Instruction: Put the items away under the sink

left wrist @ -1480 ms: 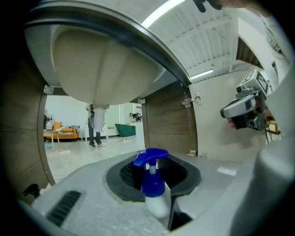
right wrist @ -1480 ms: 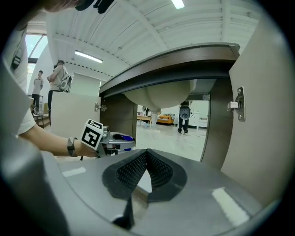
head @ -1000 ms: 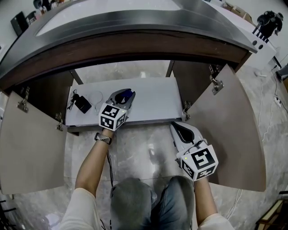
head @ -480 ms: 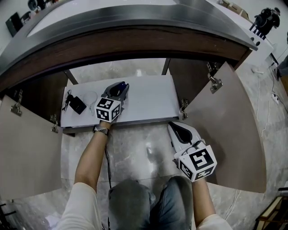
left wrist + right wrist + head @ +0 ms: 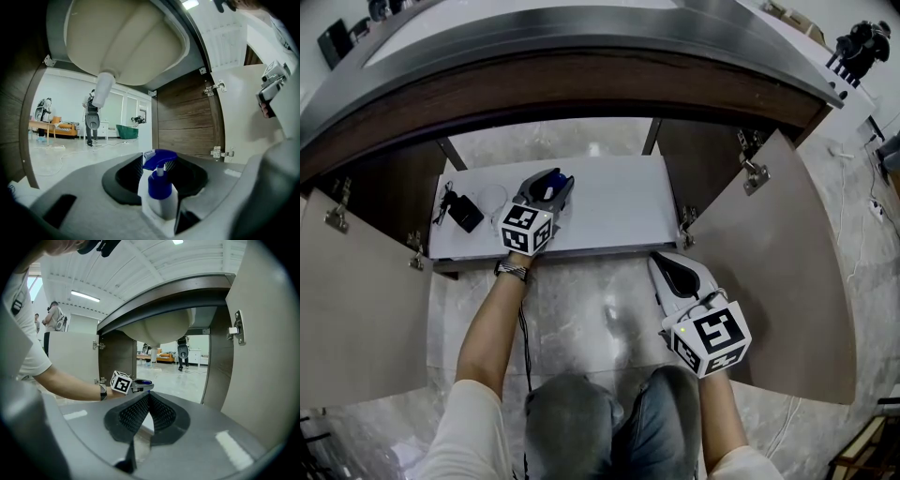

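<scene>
We are observing the left arm reaching forward into the open cabinet under the sink, its left tongs (image 5: 549, 184) pointing level over the white shelf (image 5: 619, 211). Their jaws have just been opening and are now standing apart, with the blue-capped spray bottle (image 5: 159, 194) upright between them. The right tongs (image 5: 673, 267) are hanging near the right-hand door (image 5: 778, 272), tilted slightly down, jaws closed together on nothing. A black adapter (image 5: 467, 214) is lying at the shelf's left end. We are reading no lettering on the bottle; only the cubes' square markers are showing.
</scene>
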`<state>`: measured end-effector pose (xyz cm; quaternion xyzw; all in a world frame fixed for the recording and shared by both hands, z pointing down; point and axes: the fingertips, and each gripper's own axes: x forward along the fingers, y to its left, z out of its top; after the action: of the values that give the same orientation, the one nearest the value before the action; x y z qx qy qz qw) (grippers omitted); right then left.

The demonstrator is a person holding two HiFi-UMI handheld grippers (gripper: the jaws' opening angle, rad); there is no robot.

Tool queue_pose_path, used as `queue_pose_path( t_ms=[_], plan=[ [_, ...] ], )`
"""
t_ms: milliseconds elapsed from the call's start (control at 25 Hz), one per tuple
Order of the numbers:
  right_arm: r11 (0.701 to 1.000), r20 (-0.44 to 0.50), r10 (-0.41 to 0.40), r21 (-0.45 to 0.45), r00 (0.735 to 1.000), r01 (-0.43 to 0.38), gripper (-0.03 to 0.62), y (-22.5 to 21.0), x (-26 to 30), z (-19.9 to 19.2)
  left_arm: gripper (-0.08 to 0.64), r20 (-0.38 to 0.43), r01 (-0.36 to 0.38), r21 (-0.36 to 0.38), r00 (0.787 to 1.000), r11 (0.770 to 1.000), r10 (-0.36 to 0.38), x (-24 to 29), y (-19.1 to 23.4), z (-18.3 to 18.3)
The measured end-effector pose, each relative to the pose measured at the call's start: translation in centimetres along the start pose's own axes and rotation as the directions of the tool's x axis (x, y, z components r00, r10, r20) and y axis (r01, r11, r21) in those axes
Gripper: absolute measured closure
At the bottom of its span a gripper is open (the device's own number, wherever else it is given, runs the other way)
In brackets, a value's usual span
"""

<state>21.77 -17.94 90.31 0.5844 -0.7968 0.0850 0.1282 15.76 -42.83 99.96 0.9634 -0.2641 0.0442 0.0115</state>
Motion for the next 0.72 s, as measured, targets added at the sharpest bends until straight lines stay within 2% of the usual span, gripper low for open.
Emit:
queue_pose_path(
  t_ms=[320, 720],
  plan=[
    [1.0, -0.001, 0.001, 0.011, 1.0, -0.001, 0.586, 0.0, -0.2, -0.1, 0.36, -0.012, -0.004, -0.006, 1.0, 1.0, 0.004, -0.8, -0.4, -0.4],
    [1.0, 0.011, 0.017, 0.009, 1.0, -0.017, 0.586, 1.1, -0.9, 0.6, 0.356, -0.013, -0.04, -0.024, 0.999, 0.999, 0.04, -3.6, -0.8, -0.8]
  ],
)
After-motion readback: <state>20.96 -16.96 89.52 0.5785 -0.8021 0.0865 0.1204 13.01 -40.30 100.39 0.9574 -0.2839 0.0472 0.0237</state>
